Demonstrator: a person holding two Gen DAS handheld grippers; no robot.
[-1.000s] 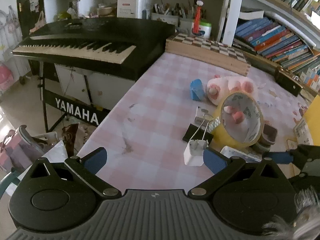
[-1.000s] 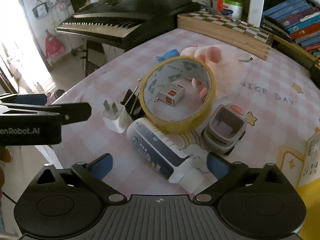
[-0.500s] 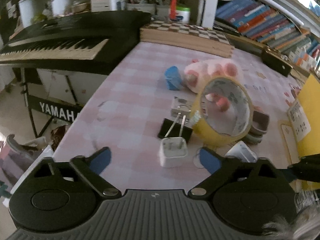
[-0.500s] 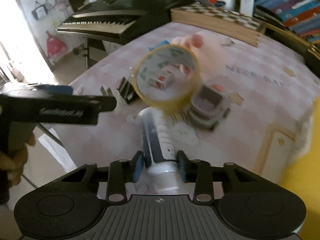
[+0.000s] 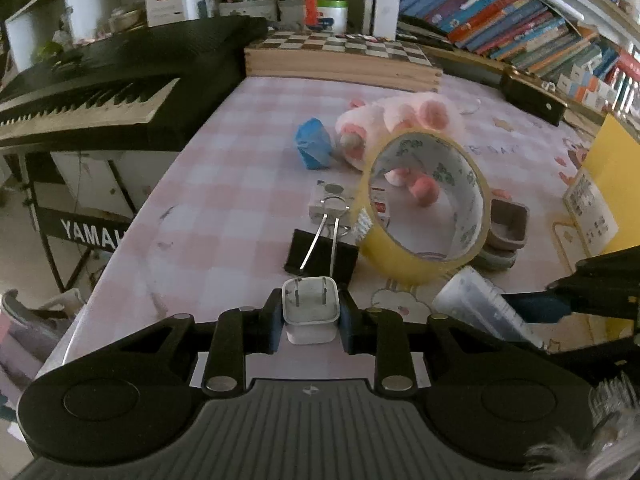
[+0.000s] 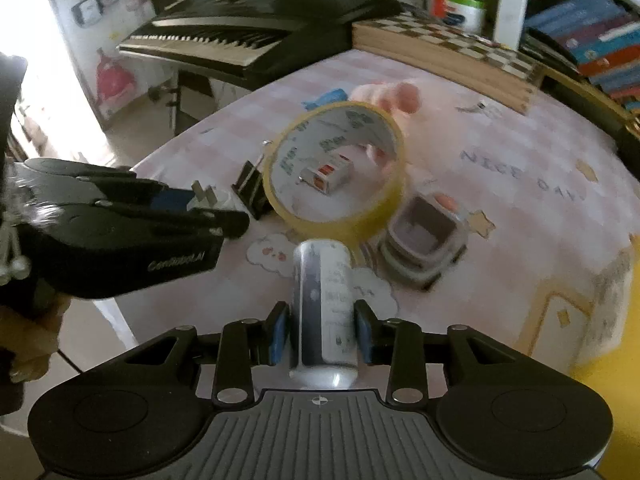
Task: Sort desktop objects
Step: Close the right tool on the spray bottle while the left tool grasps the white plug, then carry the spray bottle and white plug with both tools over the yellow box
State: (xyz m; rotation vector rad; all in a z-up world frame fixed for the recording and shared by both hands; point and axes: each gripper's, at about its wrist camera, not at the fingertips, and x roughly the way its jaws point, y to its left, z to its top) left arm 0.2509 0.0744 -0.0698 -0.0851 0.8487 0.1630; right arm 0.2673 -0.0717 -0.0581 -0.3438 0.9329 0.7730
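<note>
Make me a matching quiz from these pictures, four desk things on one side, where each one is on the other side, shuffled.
Things:
1. white charger plug
2. bottle
3. binder clip
4. small box

Places:
A. in the right claw
B. seen through the tape roll
C. in the left claw
D. on the cloth just beyond the plug

Pairs: 1-C, 2-A, 3-D, 4-B

The right claw (image 6: 322, 334) clamps a white and dark blue bottle (image 6: 324, 300) between its blue pads, lengthwise along the fingers. At left, the left claw (image 6: 200, 202) grips a white charger plug (image 6: 204, 198), prongs up. Beyond them on the pink checked bench (image 6: 500, 208) stand a yellow tape roll (image 6: 340, 216) on edge, a black binder clip (image 6: 250, 194) and a grey toy car (image 6: 424, 240).
</note>
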